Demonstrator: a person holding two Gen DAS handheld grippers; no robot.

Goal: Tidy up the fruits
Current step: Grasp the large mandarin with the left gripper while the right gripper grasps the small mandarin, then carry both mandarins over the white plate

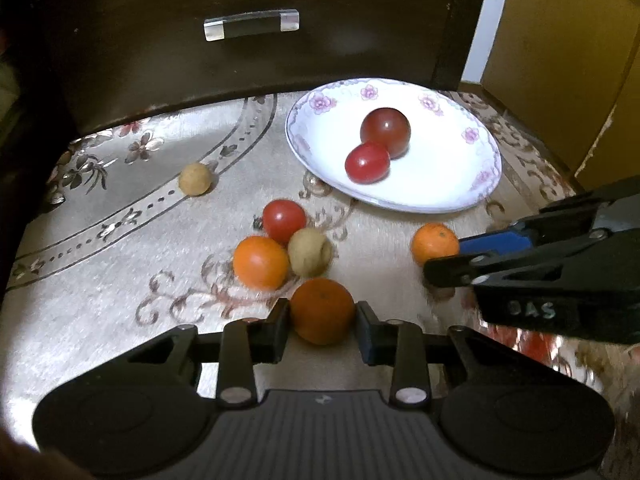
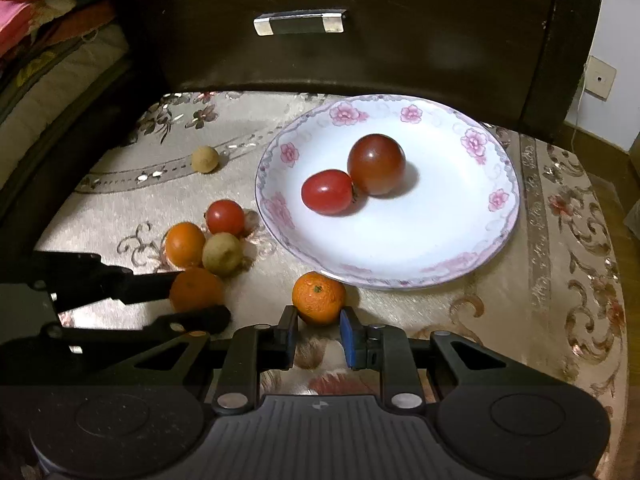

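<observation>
A white flowered plate (image 1: 460, 184) (image 2: 440, 248) holds two red tomatoes (image 1: 386, 132) (image 2: 376, 164). On the cloth lie a red tomato (image 1: 284, 220), an orange (image 1: 260, 262), a brownish fruit (image 1: 309, 257) and a small tan fruit (image 1: 195, 179). My left gripper (image 1: 322, 314) (image 2: 200, 292) has its jaws against both sides of an orange (image 1: 322, 310) on the cloth. My right gripper (image 2: 319, 320) (image 1: 444, 260) is open around a small orange (image 2: 319, 298) (image 1: 435, 243) beside the plate's near rim.
A dark wooden drawer front with a metal handle (image 1: 251, 24) (image 2: 300, 22) stands behind the cloth-covered surface (image 1: 120, 240). Folded fabrics (image 2: 48, 40) lie at the left. A yellow door (image 1: 560, 60) is at the right.
</observation>
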